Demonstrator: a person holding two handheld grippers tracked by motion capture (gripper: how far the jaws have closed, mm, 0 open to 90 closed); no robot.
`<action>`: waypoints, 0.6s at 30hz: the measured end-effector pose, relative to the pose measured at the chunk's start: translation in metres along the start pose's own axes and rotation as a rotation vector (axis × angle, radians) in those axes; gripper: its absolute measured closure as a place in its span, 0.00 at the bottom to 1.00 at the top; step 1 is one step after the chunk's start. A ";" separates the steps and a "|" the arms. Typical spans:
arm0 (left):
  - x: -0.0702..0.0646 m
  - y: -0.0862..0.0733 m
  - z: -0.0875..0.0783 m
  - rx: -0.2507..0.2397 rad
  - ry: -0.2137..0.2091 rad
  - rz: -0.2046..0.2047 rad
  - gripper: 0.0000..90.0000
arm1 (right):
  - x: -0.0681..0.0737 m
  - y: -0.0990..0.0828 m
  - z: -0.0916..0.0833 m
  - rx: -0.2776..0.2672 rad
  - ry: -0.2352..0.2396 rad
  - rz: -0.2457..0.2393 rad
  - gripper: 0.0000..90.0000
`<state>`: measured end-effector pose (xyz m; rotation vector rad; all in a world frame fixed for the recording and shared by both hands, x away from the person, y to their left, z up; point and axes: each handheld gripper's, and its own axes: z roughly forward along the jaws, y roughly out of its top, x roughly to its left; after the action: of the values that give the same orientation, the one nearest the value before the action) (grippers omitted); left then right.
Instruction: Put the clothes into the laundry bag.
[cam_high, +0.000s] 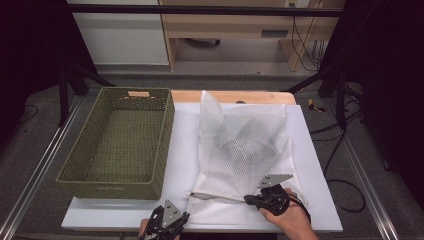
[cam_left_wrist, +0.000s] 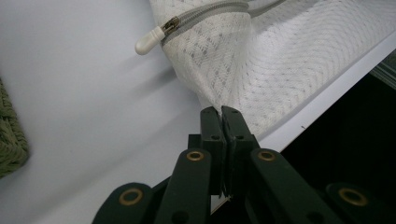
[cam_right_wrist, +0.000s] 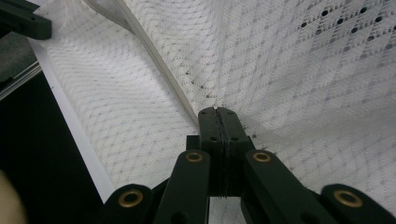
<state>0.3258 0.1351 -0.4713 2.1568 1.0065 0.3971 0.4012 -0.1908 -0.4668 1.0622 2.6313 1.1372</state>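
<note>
Bag: white mesh laundry bag (cam_high: 240, 150) lies on the white table top (cam_high: 185, 135), right of the basket, something dark showing dimly inside it.
Zipper: grey zipper line with a white pull tab (cam_left_wrist: 149, 41) runs along the bag's near end.
Left gripper (cam_left_wrist: 221, 112): jaws clamped together on the bag's near corner, at the table's front edge.
Right gripper (cam_right_wrist: 217, 112): jaws pinched on the mesh just beside the zipper seam, held by a hand (cam_high: 290, 217).
Basket: green woven basket (cam_high: 117, 177) stands on the left, apart from the bag.
</note>
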 end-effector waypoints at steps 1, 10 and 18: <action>0.000 0.000 0.000 -0.001 0.000 -0.001 0.98 | 0.000 0.000 0.001 0.002 0.000 0.001 1.00; 0.001 0.001 -0.002 -0.021 0.031 0.006 0.84 | 0.000 -0.001 0.006 -0.002 -0.001 -0.005 0.99; 0.005 0.002 -0.005 -0.045 0.047 0.001 0.78 | 0.001 0.000 0.008 -0.020 -0.003 -0.014 0.94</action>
<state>0.3272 0.1401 -0.4659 2.1164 1.0135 0.4689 0.4030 -0.1858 -0.4726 1.0391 2.6154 1.1561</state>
